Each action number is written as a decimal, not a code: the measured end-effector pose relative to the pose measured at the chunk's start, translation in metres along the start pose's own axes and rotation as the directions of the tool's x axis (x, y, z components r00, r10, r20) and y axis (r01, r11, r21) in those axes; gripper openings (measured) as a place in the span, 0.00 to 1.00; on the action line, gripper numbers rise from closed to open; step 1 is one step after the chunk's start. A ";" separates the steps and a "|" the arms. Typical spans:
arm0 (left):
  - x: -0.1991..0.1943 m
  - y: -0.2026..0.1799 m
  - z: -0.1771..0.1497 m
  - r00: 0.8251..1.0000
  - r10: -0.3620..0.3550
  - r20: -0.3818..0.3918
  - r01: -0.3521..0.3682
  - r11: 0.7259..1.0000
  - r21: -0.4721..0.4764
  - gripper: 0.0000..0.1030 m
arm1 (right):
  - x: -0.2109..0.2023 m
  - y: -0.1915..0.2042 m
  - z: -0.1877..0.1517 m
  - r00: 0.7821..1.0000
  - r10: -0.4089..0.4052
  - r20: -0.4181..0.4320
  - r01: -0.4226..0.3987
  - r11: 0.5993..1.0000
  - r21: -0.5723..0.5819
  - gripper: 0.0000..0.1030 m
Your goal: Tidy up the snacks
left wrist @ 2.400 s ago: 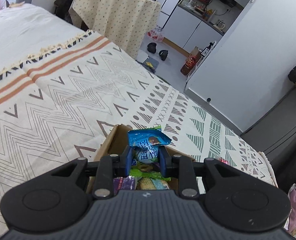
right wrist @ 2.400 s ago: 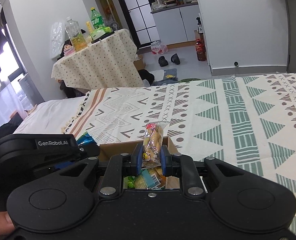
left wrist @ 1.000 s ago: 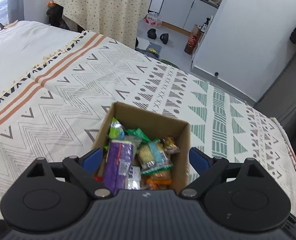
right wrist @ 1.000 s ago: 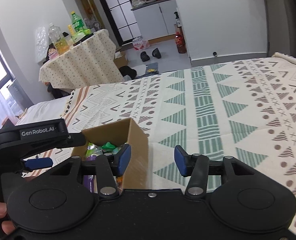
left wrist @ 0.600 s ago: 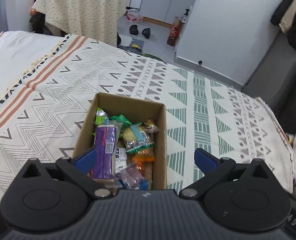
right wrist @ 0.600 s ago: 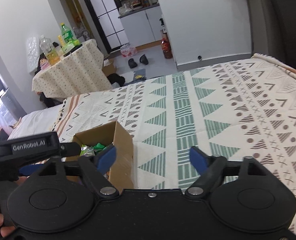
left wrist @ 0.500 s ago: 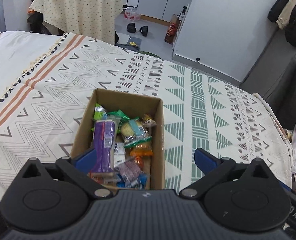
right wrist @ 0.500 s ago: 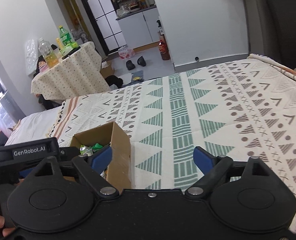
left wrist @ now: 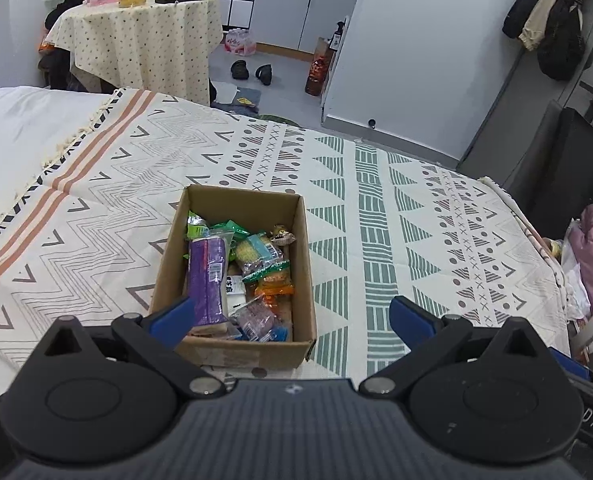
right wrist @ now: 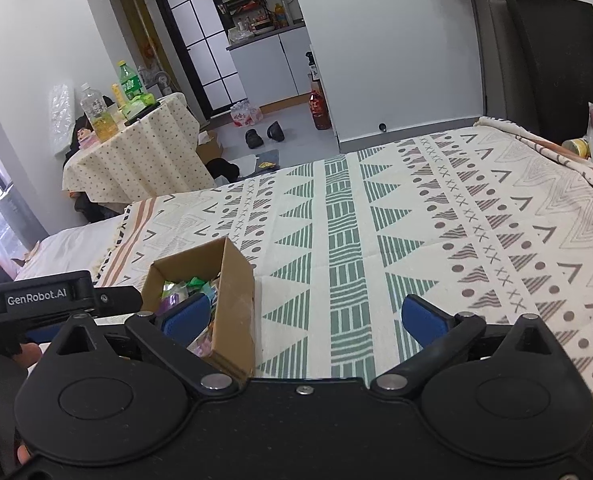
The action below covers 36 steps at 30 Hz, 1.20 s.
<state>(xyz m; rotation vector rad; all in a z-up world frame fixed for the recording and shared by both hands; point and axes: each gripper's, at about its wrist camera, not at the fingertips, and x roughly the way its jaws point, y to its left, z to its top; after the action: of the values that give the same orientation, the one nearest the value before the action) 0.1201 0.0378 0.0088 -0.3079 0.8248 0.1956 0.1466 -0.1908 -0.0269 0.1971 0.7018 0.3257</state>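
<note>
The blue-padded fingers of the left gripper are spread wide and hold nothing, and the right gripper likewise has its blue pads spread wide and empty. Just beyond the left gripper, at 12 o'clock, an open rectangular cardboard box of plain brown corrugated board sits on the bed's woven blanket of zigzags and green triangles, filled with crinkly plastic snack packets beside a glossy purple packet. Farther off, at 10 o'clock, a round counter under a dotted cream cloth carries bottles.
</note>
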 end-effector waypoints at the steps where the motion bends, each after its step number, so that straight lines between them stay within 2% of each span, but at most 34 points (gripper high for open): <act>1: -0.003 0.001 -0.002 1.000 0.002 0.003 -0.002 1.000 0.006 1.00 | -0.003 0.000 -0.001 1.000 -0.001 0.000 0.001 1.000 0.001 1.00; 6: -0.016 0.006 -0.010 1.000 -0.026 -0.002 0.026 1.000 0.013 1.00 | -0.021 -0.001 -0.004 1.000 -0.018 0.003 0.018 1.000 -0.004 1.00; 17: -0.055 0.002 -0.028 0.996 -0.083 0.032 0.079 0.991 0.109 1.00 | -0.055 0.002 -0.015 0.998 -0.060 0.015 0.060 0.998 -0.018 1.00; 25: -0.074 0.007 -0.041 0.997 -0.063 0.034 0.057 0.987 0.152 1.00 | -0.076 0.002 -0.026 0.997 -0.079 0.025 0.080 0.997 -0.018 1.00; 36: -0.102 0.008 -0.056 0.995 -0.088 0.057 0.073 0.973 0.217 1.00 | -0.103 0.009 -0.038 0.995 -0.087 0.047 0.089 0.995 -0.040 1.00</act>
<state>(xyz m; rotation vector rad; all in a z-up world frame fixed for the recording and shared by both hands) 0.0114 0.0207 0.0481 -0.1307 0.7591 0.0397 0.0456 -0.2172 0.0091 0.1332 0.6564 0.2503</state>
